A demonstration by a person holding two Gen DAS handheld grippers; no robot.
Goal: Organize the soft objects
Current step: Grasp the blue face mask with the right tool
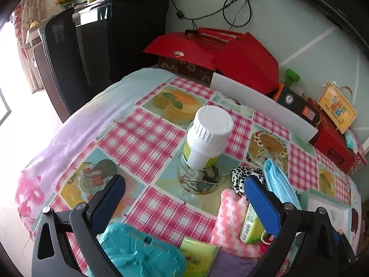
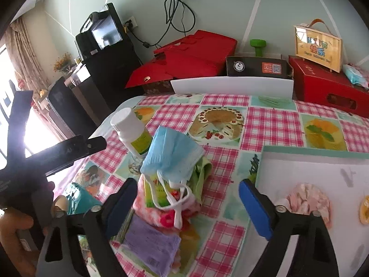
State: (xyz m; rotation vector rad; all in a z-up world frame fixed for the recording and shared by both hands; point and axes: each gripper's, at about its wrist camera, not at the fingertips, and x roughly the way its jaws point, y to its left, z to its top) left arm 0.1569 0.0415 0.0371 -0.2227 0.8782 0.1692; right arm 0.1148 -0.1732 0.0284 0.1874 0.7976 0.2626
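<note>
Blown-out window glare at left, strong fisheye edge warping.

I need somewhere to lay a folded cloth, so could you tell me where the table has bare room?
Free: the checked cloth left of the white bottle, and the stretch between bottle and white board. Crowded: the pile near both tongs, with blue mask, pink sock and purple cloth.

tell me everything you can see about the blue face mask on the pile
The blue face mask is a pleated, disposable-looking mask of thin soft fabric, folded or bunched rather than flat. Its white ear loops trail down toward the camera. It lies on top of the pile, over a green tissue pack, beside the white bottle. Neither claw touches it.
</note>
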